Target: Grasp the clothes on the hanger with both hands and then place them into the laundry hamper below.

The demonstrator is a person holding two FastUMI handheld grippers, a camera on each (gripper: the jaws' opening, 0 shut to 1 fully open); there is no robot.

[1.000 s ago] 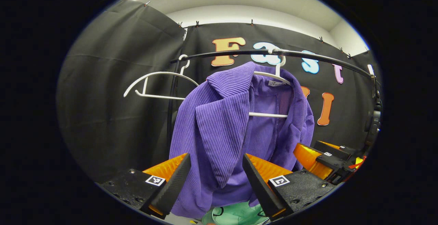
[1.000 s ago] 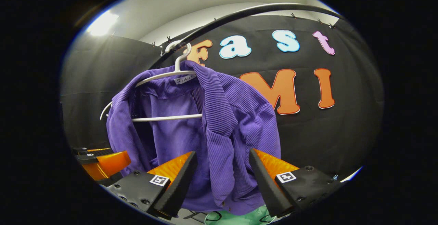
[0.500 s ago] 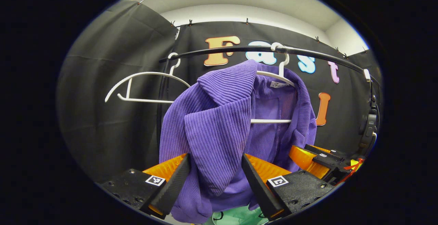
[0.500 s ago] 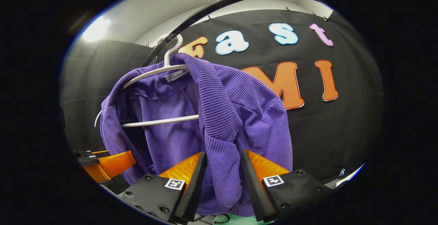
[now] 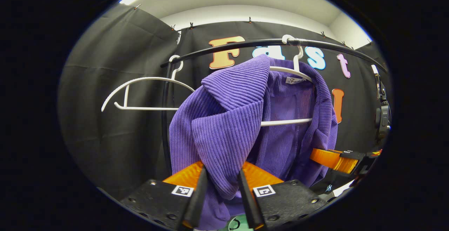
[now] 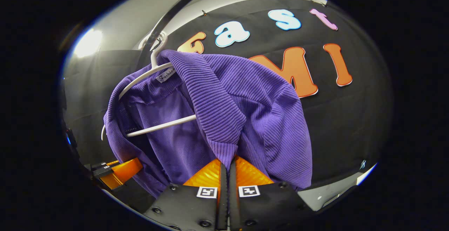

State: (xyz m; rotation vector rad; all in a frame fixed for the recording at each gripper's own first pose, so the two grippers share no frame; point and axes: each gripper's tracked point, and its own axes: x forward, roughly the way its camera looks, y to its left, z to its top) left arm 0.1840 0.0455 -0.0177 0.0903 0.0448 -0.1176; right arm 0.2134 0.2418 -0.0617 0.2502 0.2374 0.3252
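Observation:
A purple ribbed jacket (image 5: 224, 125) hangs on a white hanger (image 5: 286, 122) from a black rail (image 5: 245, 45). In the left gripper view, my left gripper (image 5: 221, 196) has its fingers pressed on the jacket's front lapel, which fills the narrow gap between them. In the right gripper view, my right gripper (image 6: 227, 178) is shut on the tip of the jacket's (image 6: 245, 104) other lapel, below the hanger (image 6: 165, 125). The right gripper's orange finger (image 5: 331, 158) shows past the jacket's far side. A sliver of the mint-green hamper (image 5: 235, 223) shows below the fingers.
An empty white hanger (image 5: 140, 83) hangs on the rail left of the jacket. The rail's upright post (image 5: 164, 118) stands just behind the jacket's left edge. A black fitting (image 5: 382, 115) sits at the rail's right end. The left gripper's orange finger (image 6: 121, 171) shows low left.
Both grippers moved closer to the jacket and closed. The right one went from wide open to fully shut on a lapel. The left one narrowed onto the other lapel.

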